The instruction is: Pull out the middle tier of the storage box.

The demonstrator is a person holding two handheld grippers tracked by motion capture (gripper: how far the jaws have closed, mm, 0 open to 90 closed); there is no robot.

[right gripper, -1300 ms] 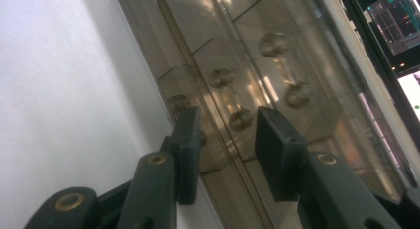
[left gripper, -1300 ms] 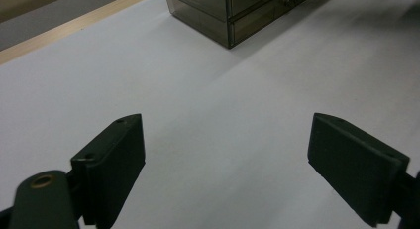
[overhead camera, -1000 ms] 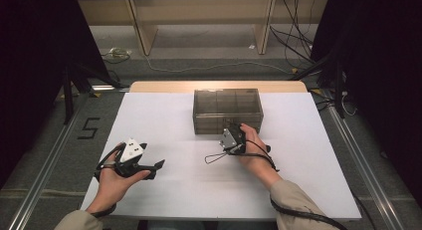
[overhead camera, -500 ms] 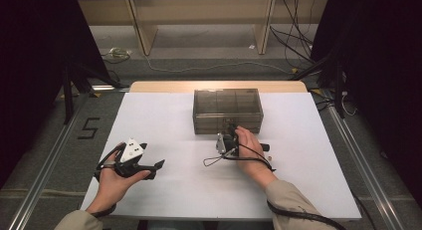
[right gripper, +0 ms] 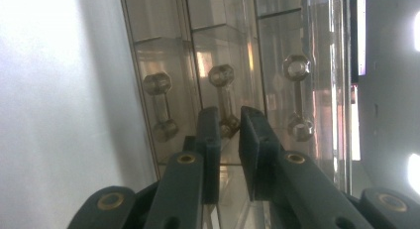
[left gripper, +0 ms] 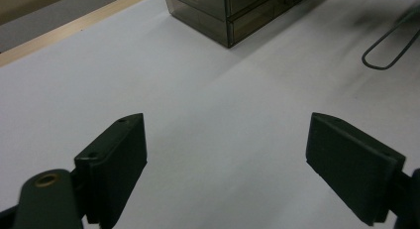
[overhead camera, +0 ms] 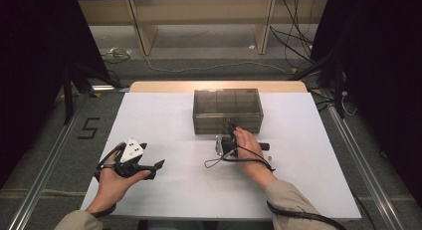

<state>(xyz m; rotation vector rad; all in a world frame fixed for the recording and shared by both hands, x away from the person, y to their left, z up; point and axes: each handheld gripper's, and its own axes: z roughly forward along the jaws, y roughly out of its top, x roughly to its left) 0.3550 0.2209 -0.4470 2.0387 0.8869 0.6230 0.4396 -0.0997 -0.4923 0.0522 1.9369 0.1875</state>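
- Your right gripper (overhead camera: pixel 229 129) is turned on its side, its tips at the front face of the drawer box (overhead camera: pixel 227 110). In the right gripper view its jaws have just been closing and now stand narrow around the middle handle (right gripper: pixel 222 97), one pad on each side of the handle's lower knob.
- Whether the pads actually press that handle cannot be told; a slim gap shows between them.
- Your right hand (overhead camera: pixel 247 148) wraps the gripper body, with its cable (overhead camera: pixel 234 160) looping on the table toward you.
- The drawer box is smoky and see-through, set at the far middle of the white table (overhead camera: pixel 174 115), its drawer fronts facing you. Three knobbed handles show on that face: the left handle (right gripper: pixel 159 107) and the right handle (right gripper: pixel 297 97) flank the one between your jaws, both untouched.
- A small item (overhead camera: pixel 269 155) lies on the table just right of your right hand; it is too small to identify.
- Your left gripper (left gripper: pixel 228 164) is released, jaws spread wide over bare table, nothing between them. In the high view it rests in your left hand (overhead camera: pixel 117 177) at the near left, well apart from the box.
- Between the left gripper and the box, the table surface carries no obstacle.
- A dark "5" mark (overhead camera: pixel 89 128) sits on the floor left of the table.
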